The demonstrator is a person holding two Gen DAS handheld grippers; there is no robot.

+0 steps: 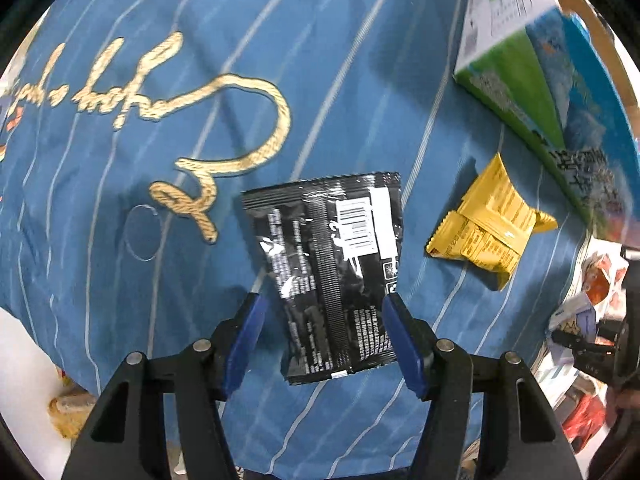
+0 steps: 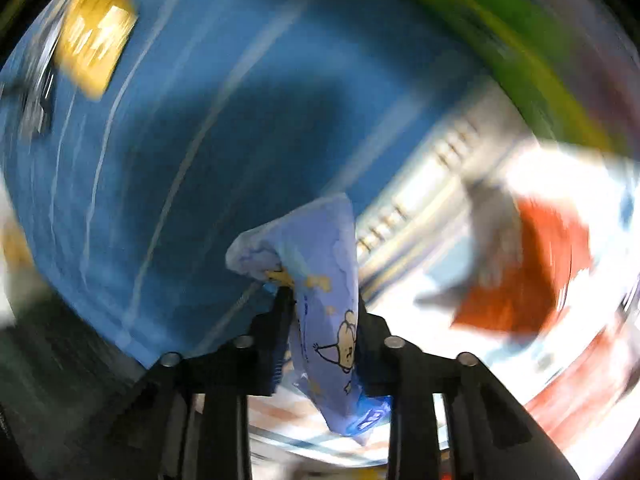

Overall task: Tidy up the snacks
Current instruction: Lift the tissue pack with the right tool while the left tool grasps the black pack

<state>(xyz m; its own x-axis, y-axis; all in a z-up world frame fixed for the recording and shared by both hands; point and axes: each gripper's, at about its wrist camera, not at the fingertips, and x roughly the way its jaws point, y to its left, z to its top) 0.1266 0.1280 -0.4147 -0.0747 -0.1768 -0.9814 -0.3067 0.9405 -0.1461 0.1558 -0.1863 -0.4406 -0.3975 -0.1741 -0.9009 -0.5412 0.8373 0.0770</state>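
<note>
A black snack packet [image 1: 336,272] with a white barcode label lies flat on the blue striped cloth [image 1: 168,152]. My left gripper [image 1: 322,316] is open, its blue pads on either side of the packet's lower half, just above it. To the right lies a yellow wrapped snack [image 1: 486,228]. In the blurred right wrist view, my right gripper [image 2: 320,304] is shut on a light purple snack packet [image 2: 324,308] printed with a cartoon animal. The yellow snack [image 2: 96,36] shows at the upper left there.
A green and blue carton [image 1: 540,80] lies at the upper right of the cloth. Several red and white packets [image 1: 588,320] are piled at the right edge. A red packet [image 2: 524,276] and white packaging blur past on the right in the right wrist view.
</note>
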